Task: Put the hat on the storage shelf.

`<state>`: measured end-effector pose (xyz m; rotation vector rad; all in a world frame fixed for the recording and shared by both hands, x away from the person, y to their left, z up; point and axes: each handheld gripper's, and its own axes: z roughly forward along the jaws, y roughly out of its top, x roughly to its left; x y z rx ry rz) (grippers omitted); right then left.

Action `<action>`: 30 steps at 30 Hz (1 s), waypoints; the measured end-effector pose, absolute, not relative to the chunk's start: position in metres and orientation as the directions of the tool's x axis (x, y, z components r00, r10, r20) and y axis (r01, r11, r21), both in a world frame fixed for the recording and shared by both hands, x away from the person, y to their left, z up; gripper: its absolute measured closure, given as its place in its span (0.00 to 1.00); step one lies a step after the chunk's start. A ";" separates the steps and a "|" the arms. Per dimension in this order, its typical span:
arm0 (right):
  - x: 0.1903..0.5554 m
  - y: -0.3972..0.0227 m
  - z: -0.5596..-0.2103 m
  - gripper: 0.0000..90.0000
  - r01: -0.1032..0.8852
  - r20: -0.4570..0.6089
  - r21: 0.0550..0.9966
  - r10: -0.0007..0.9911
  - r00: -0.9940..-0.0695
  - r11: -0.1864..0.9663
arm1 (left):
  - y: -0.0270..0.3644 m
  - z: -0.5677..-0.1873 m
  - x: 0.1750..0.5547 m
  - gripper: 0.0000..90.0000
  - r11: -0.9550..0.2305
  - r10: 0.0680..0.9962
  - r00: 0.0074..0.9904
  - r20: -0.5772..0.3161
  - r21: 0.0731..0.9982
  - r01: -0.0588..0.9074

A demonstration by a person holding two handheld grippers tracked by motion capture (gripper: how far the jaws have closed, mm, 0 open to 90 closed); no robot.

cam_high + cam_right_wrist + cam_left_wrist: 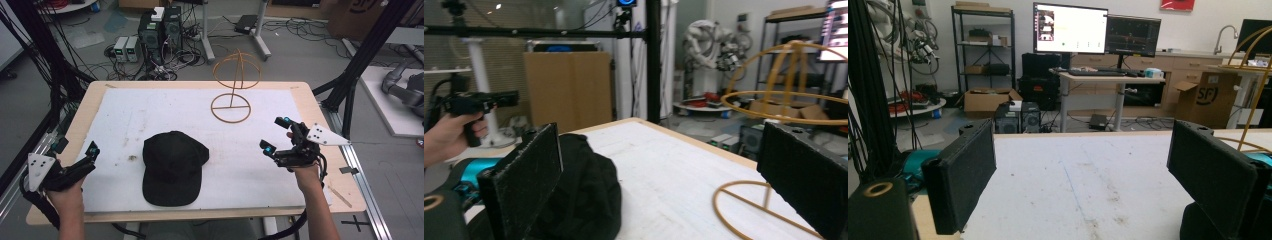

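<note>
A wooden table [305,95] carries a white mat [165,110] that covers most of its top and shows a few brownish smudges near the left and middle. On the mat's near half, a little left of centre, lies a black baseball cap [172,167], crown up, with its brim pointing toward the person's edge of the table. Toward the far right of the mat stands a wire hat stand [234,87] in a tan colour: a flat ring base, a short post, and a globe of crossed hoops on top. It is well apart from the cap. The right gripper [275,135] is held over the mat's right edge, between the cap and the stand's side, its jaws spread wide with nothing between them; in the right gripper view the cap [584,192] sits just behind the left jaw, though whether they touch is hard to tell. The left gripper [92,152] hovers at the table's left edge, near the cap's left side, jaws likewise spread and empty.
</note>
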<state>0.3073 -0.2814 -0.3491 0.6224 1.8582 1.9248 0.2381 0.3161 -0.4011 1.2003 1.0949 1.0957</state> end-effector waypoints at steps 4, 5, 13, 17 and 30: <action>0.316 -0.265 -0.347 0.04 0.045 0.045 0.999 0.520 -0.853 -0.013 | 0.317 -0.401 0.238 0.14 0.053 0.989 0.138 -0.046 0.998 -0.043; 0.318 -0.262 -0.347 0.04 0.047 0.043 0.999 0.512 -0.858 -0.006 | 0.317 -0.401 0.238 0.14 0.052 0.989 0.138 -0.045 0.998 -0.042; 0.332 -0.237 -0.355 0.04 0.095 0.070 0.995 0.436 -0.897 0.035 | 0.317 -0.402 0.239 0.14 0.054 0.989 0.137 -0.047 0.998 -0.041; 0.339 -0.228 -0.357 0.04 0.112 0.087 0.993 0.405 -0.910 0.039 | 0.318 -0.402 0.239 0.14 0.052 0.990 0.135 -0.046 0.998 -0.038; 0.360 -0.192 -0.369 0.07 0.135 0.086 0.979 0.292 -0.953 0.152 | 0.318 -0.404 0.240 0.14 0.056 0.989 0.137 -0.050 0.998 -0.035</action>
